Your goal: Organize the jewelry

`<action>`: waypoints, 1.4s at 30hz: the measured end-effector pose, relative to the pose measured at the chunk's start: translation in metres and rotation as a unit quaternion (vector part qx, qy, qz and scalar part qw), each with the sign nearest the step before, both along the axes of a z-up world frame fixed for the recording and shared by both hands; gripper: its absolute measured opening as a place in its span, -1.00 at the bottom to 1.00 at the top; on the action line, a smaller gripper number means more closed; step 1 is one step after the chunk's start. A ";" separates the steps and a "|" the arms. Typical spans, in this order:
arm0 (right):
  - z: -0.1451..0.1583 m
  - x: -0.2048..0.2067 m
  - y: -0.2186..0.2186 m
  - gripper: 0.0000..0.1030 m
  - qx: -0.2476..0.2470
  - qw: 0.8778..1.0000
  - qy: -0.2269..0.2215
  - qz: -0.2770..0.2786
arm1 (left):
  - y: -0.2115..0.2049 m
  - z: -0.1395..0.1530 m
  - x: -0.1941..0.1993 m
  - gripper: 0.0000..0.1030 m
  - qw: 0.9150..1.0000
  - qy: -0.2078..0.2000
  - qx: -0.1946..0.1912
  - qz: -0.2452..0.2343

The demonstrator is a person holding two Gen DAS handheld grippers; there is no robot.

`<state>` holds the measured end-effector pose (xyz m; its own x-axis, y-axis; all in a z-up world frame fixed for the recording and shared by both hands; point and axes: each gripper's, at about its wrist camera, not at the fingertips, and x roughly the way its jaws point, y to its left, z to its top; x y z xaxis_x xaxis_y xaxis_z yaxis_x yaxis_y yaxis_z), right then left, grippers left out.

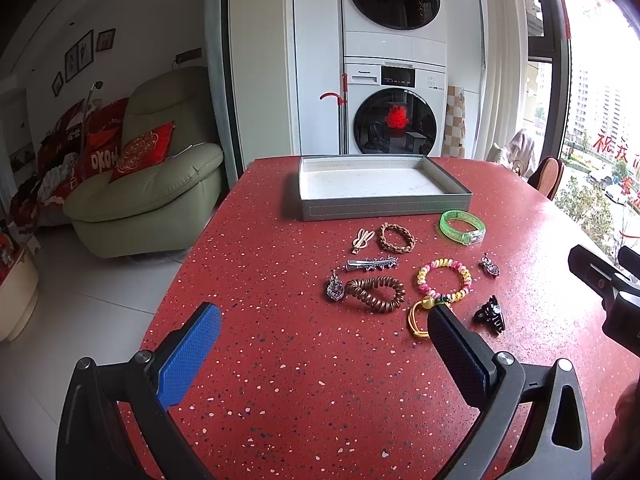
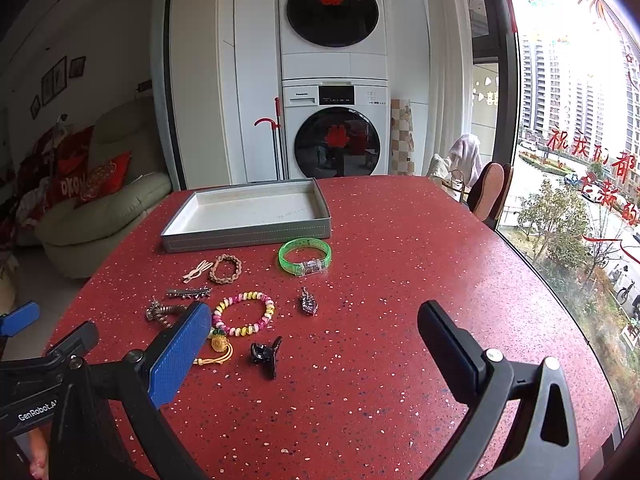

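A red speckled table [image 1: 280,360] holds a shallow grey tray [image 1: 384,205] with a bare white floor, and nothing lies in it yet. Ten small pieces of jewelry lie loose on the table just in front of the tray.

Counted: four bracelets, three hair clips, two pendants and one yellow cord charm.

- The bracelets are a green bangle [image 2: 305,256], a brown braid [image 1: 396,237], a brown coil [image 1: 374,293] and a pastel coil [image 1: 444,278]. The bangle looks like stiff, slick plastic, so pinching across its rim would likely hold best. The other three look soft and springy and would probably sag when lifted by one side.
- The clips are a pale one [image 1: 362,239], a silver bar [image 1: 372,264] and a black claw [image 2: 266,354]. All seem light and rigid. The bar lies flat and may be hard to get under.
- The pendants [image 1: 334,289] [image 2: 309,302] look metallic and small. They may be the slipperiest, though their detail is too fine to judge.
- The cord charm [image 2: 219,349] is limp and touches the pastel coil.

The left gripper [image 1: 324,328] hovers over the near table with its jaws spread wide and holding nothing. The right gripper [image 2: 314,328] is likewise wide apart and empty, and the black claw lies between its fingers in that view.
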<state>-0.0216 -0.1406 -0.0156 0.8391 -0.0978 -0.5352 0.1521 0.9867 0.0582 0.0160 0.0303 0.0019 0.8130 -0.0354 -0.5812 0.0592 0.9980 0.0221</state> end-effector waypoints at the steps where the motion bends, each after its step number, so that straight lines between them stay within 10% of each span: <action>1: 0.000 0.000 0.000 0.99 0.000 1.000 0.000 0.000 | 0.000 0.000 0.000 1.00 1.000 0.000 0.000 0.000; 42: -0.005 -0.003 -0.008 0.99 0.017 1.000 0.018 -0.006 | 0.007 -0.011 0.016 1.00 0.999 0.038 -0.022 0.007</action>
<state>-0.0245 -0.1482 -0.0204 0.8180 -0.0891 -0.5683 0.1668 0.9822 0.0862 0.0324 0.0373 -0.0095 0.7669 -0.0502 -0.6398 0.0445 0.9987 -0.0251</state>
